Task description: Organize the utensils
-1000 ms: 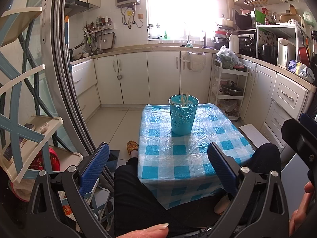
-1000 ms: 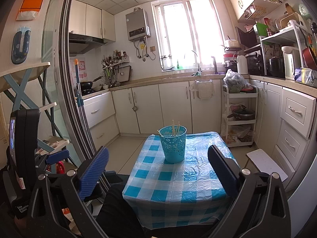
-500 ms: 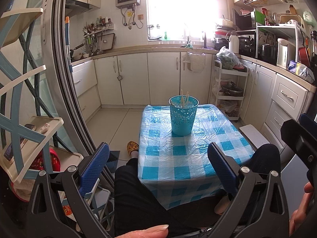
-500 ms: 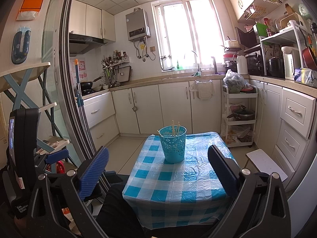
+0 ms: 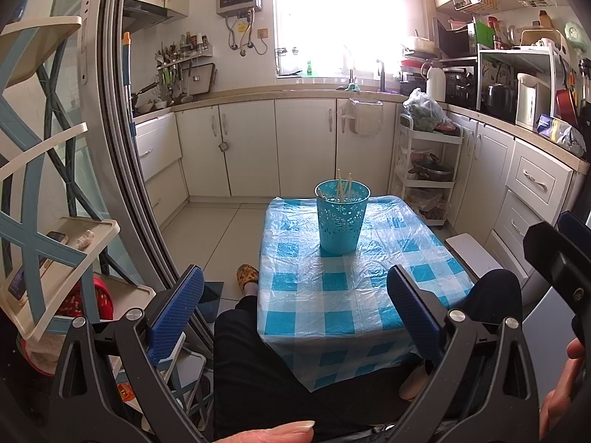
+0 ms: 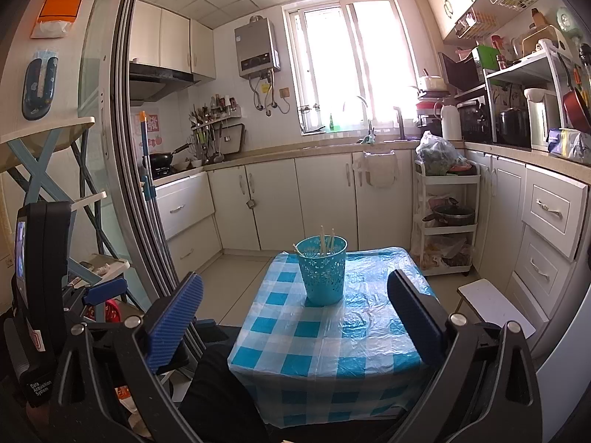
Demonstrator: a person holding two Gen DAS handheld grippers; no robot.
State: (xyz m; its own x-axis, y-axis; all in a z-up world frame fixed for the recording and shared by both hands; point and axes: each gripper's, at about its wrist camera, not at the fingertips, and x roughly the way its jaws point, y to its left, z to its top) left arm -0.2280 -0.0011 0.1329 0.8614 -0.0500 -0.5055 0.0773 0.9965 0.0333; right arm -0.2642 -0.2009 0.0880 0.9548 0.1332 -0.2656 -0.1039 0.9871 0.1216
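A teal perforated utensil cup stands on a small table with a blue-and-white checked cloth. Several pale chopsticks stick up out of it. The cup also shows in the right wrist view, with the chopsticks inside. My left gripper is open and empty, held back from the table's near edge. My right gripper is open and empty, also short of the table and higher up. The right gripper's body shows at the left view's right edge.
The person's dark-trousered legs sit under the table's near edge. A sliding door frame and a folding rack stand at the left. A white trolley and cabinets line the right. A white stool is beside the table.
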